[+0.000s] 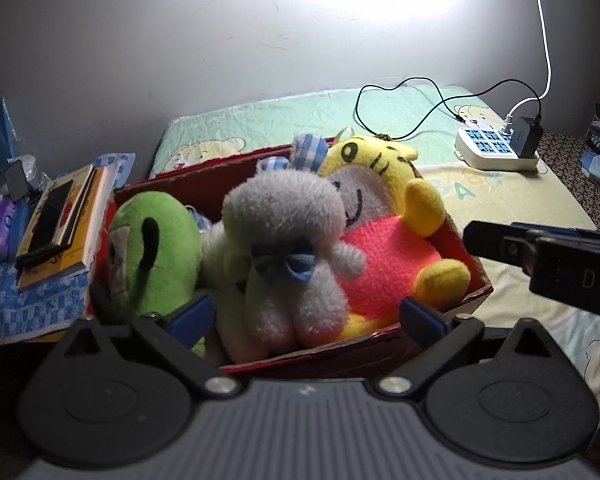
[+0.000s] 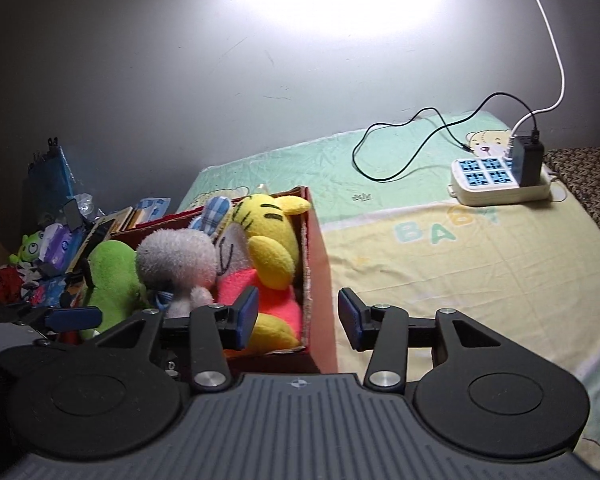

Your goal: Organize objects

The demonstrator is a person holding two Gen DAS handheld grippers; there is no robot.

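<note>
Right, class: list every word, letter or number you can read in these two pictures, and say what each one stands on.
"BABY": pastel letters printed on the bed sheet.
"DA": pale letters on the right tongs, cut off by the left wrist view's edge.
Book covers: print too small and dark to read.
Power strip: blue socket markings, no readable text.

The left gripper (image 1: 306,314) is built of black linkage arms on a ribbed grey body, with round black discs and silver screws at lower frame; blue pads (image 1: 422,322) are fitted; the right gripper (image 2: 298,316) is made alike.
</note>
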